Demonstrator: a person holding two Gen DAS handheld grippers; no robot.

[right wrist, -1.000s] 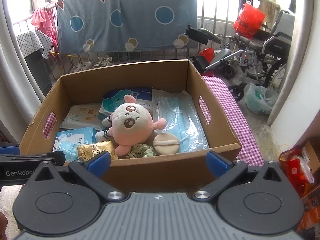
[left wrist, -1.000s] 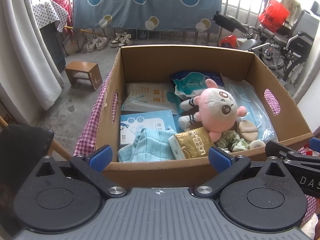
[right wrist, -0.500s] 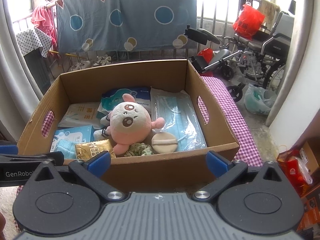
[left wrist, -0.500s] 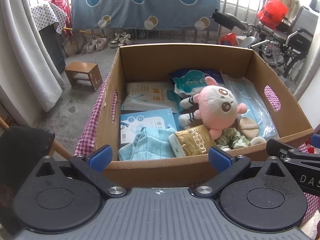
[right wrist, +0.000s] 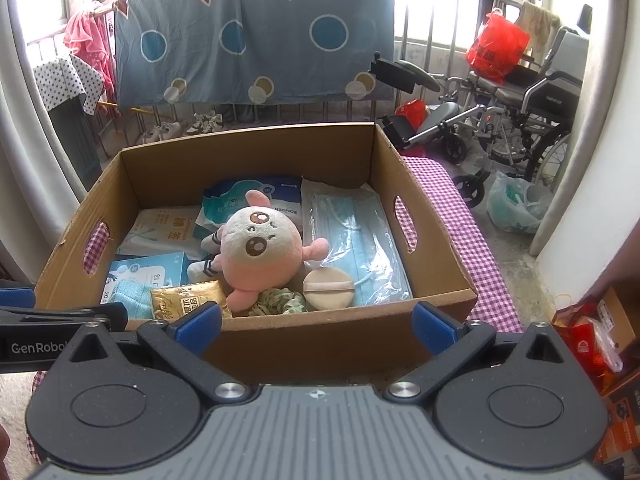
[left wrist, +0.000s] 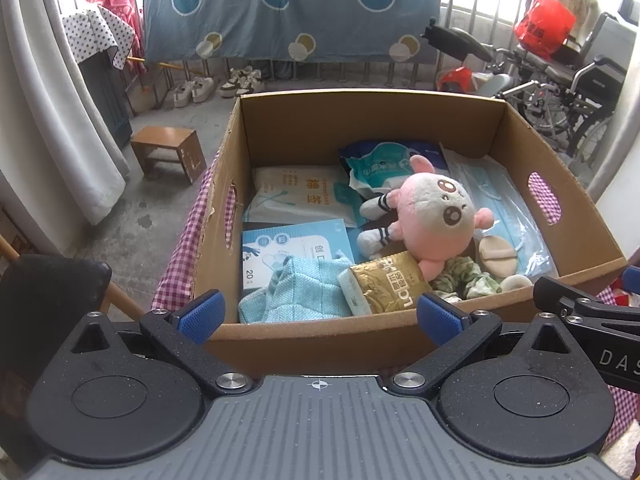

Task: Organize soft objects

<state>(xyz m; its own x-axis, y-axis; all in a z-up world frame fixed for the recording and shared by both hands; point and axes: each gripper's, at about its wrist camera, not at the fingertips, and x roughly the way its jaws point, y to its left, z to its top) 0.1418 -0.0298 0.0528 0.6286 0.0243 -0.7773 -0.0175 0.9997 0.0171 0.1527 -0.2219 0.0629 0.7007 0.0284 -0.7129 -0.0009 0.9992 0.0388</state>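
Note:
An open cardboard box (left wrist: 372,128) (right wrist: 252,152) holds a pink plush toy (left wrist: 436,212) (right wrist: 260,248), a blue cloth (left wrist: 304,292) (right wrist: 132,300), a gold packet (left wrist: 384,284) (right wrist: 188,300), a green scrunchie (left wrist: 464,280) (right wrist: 276,300), a round powder puff (left wrist: 496,254) (right wrist: 328,286), bagged blue masks (left wrist: 500,200) (right wrist: 352,232) and flat packs. My left gripper (left wrist: 320,318) and right gripper (right wrist: 318,322) are open and empty, side by side, in front of the box's near wall.
The box stands on a pink checked cloth (right wrist: 460,216). A wheelchair (right wrist: 516,112) and a plastic bag (right wrist: 516,204) are at the right. A small wooden stool (left wrist: 168,152) stands on the floor at the left. A blue sheet (right wrist: 248,40) hangs behind.
Both grippers have risen slightly, so the box sits a little lower in the views. Nothing in the box has moved.

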